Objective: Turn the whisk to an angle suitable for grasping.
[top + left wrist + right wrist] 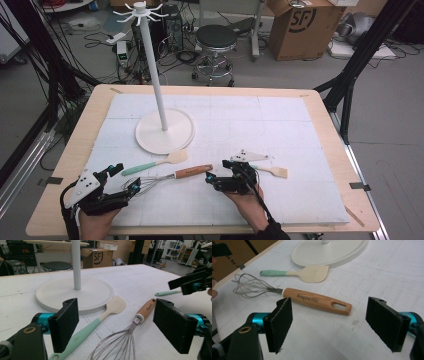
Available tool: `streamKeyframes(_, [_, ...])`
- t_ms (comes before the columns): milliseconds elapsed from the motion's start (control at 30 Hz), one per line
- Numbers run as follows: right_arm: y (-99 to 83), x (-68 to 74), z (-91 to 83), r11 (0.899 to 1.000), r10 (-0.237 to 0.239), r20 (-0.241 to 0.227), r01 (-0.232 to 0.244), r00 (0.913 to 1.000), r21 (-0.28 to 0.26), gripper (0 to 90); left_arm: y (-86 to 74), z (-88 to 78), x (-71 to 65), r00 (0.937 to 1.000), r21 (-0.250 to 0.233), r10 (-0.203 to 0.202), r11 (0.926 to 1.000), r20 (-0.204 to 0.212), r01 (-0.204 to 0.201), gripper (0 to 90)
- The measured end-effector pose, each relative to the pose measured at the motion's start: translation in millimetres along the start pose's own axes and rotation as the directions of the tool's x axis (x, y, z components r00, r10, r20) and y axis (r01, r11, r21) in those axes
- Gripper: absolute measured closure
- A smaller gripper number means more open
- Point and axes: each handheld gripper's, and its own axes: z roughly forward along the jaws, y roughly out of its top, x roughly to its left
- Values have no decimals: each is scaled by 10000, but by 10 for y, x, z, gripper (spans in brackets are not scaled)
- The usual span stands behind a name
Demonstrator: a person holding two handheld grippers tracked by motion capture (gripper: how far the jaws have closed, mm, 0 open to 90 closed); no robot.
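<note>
The right gripper [216, 172] stood released, its 2 jaws spread wide with nothing between them. The whisk [294, 296] lay flat on the white table [300, 125] just ahead of those jaws, its wooden handle nearest and its wire loops pointing away toward the left gripper [125, 179]. The left gripper was likewise released, jaws wide, the wire loops lying on the table between and in front of them, untouched. Beyond the whisk lay a mint-handled spatula [297, 273], its blade beside the stand base [329, 251].
</note>
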Motion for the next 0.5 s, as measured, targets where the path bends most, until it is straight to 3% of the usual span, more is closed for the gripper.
streamKeyframes(100, [-64, -31, -144, 9995, -199, 91, 201, 9998, -225, 196, -3, 11, 0, 10000, 72, 31, 10000, 22, -31, 213])
streamKeyframes(500, [-277, -180, -583, 9944, 3, 316, 30, 9995, -1056, 183, 5, 82, -59, 9997, 166, 54, 9998, 251, -59, 213])
